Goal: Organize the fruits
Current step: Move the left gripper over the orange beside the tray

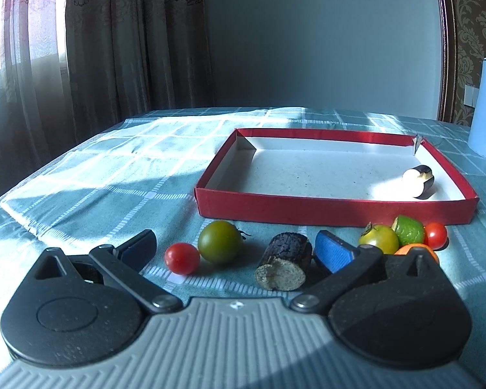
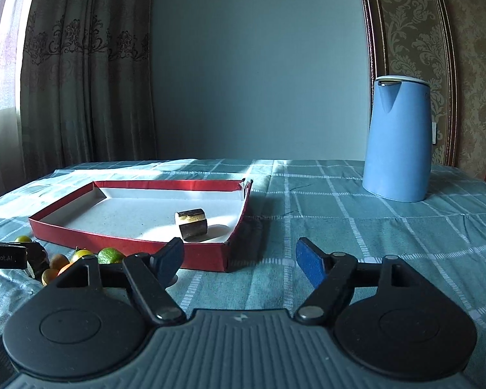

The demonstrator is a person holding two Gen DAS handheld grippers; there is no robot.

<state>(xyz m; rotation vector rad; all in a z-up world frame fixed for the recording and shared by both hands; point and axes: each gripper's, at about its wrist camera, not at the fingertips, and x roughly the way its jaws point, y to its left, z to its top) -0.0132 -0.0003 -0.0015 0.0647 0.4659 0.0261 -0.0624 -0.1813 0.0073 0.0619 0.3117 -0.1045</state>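
My left gripper (image 1: pixel 238 248) stands open low over the table. Between its fingers, untouched, lie a red cherry tomato (image 1: pixel 182 258), a green tomato (image 1: pixel 220 241) and a dark cut chunk (image 1: pixel 283 265). To the right of its right finger (image 1: pixel 332 253) cluster a yellow-green tomato (image 1: pixel 379 240), a lime (image 1: pixel 408 230), another red cherry tomato (image 1: pixel 435 235) and an orange fruit (image 1: pixel 414 248). Behind them is a shallow red tray (image 1: pixel 333 209) holding one eggplant piece (image 1: pixel 419 181). My right gripper (image 2: pixel 239 257) is open and empty, just right of the tray's near corner (image 2: pixel 225 259).
A blue kettle (image 2: pixel 397 139) stands on the checked teal tablecloth (image 2: pixel 372 227) at the back right. Curtains hang along the left and a wall closes the far side. In the right wrist view the fruit cluster (image 2: pixel 110 255) and the left gripper's finger (image 2: pixel 3 256) show at the left edge.
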